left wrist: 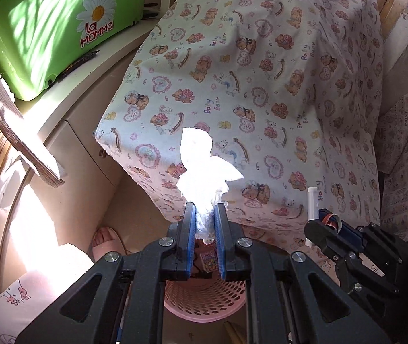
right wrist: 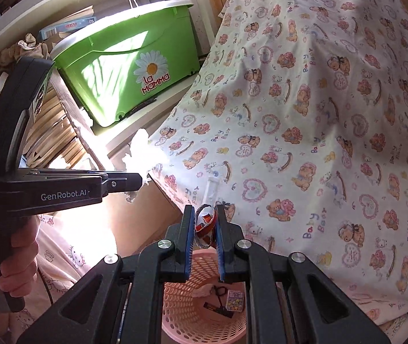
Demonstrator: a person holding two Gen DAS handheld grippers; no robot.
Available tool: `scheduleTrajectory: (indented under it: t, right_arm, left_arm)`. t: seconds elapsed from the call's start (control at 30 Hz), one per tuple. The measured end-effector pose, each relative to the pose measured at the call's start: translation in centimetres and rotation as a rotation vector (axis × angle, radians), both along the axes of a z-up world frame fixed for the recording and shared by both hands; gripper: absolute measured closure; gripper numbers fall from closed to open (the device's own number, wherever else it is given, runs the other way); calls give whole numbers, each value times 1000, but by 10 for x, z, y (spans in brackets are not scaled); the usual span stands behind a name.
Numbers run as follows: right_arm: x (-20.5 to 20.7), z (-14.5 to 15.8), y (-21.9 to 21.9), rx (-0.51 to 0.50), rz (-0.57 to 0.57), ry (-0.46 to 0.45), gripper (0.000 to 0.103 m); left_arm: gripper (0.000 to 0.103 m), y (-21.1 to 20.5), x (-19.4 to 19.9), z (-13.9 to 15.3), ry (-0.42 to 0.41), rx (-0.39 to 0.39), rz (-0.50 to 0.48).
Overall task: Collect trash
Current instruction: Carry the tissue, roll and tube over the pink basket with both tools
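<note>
My left gripper is shut on a crumpled white tissue and holds it above the pink perforated trash basket. My right gripper is shut on a red and white wrapper with a white stick poking up, also above the basket. The right gripper also shows at the right of the left wrist view. The left gripper with the tissue shows at the left of the right wrist view. Small bits of trash lie inside the basket.
A table draped in a bear-print cloth rises just behind the basket. A green "La Mamma" bin stands on a white shelf at the left. A slippered foot is on the floor beside the basket.
</note>
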State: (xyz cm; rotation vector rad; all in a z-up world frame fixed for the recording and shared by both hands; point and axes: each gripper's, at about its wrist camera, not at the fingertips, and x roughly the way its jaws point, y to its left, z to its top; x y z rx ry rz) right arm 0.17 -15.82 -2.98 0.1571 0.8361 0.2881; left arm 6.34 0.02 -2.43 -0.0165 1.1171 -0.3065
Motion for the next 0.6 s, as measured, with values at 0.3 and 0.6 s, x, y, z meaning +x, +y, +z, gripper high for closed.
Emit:
scheduleTrajectory:
  t: [0.3, 0.6]
  right_arm:
    - [-26, -27, 19, -42, 44, 72, 88]
    - [-34, -65, 19, -89, 50, 162, 88]
  left_arm:
    - [91, 5, -20, -40, 82, 19, 7]
    - [91, -1, -23, -85, 222, 22, -31]
